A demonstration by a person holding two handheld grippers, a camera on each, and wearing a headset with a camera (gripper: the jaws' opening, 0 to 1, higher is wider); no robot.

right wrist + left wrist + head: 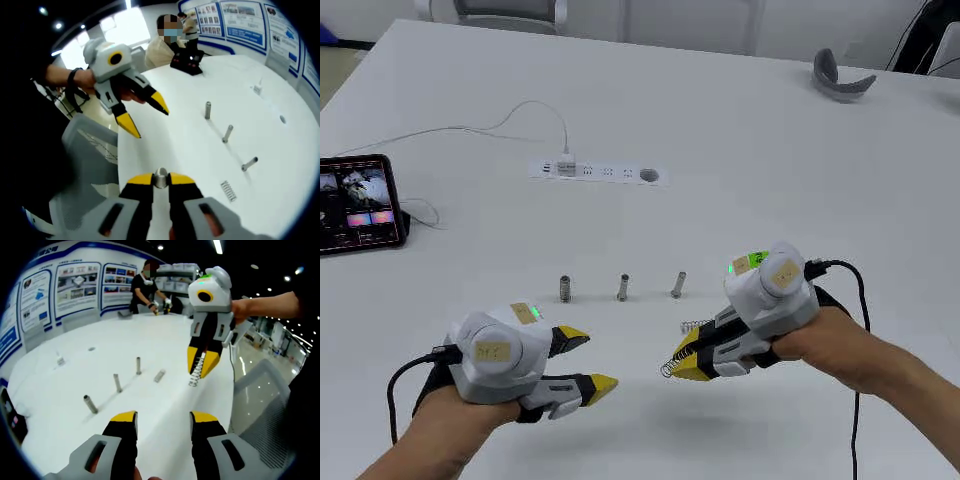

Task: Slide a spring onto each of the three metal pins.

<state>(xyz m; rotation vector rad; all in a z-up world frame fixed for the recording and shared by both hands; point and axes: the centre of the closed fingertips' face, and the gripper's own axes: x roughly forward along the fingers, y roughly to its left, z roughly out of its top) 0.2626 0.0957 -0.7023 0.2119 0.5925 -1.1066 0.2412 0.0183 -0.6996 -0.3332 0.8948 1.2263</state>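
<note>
Item: spring (672,364), a thin wire coil, judged very light, soft along its length and apt to bend or flick free; you pinch it gently at one end and leave the rest of the coil free. Location: clamped in the closed jaws of your right hand-held gripper (688,360), above the bench (770,150), near the three pins (623,288). Orientation: long axis runs along the jaws, free end past the tips, slanting down and leftward; the pins stand upright, so it likely needs tipping vertical. Second spring (696,324): flat on the bench, just beside. Left hand-held gripper (592,360): jaws wide, empty.
</note>
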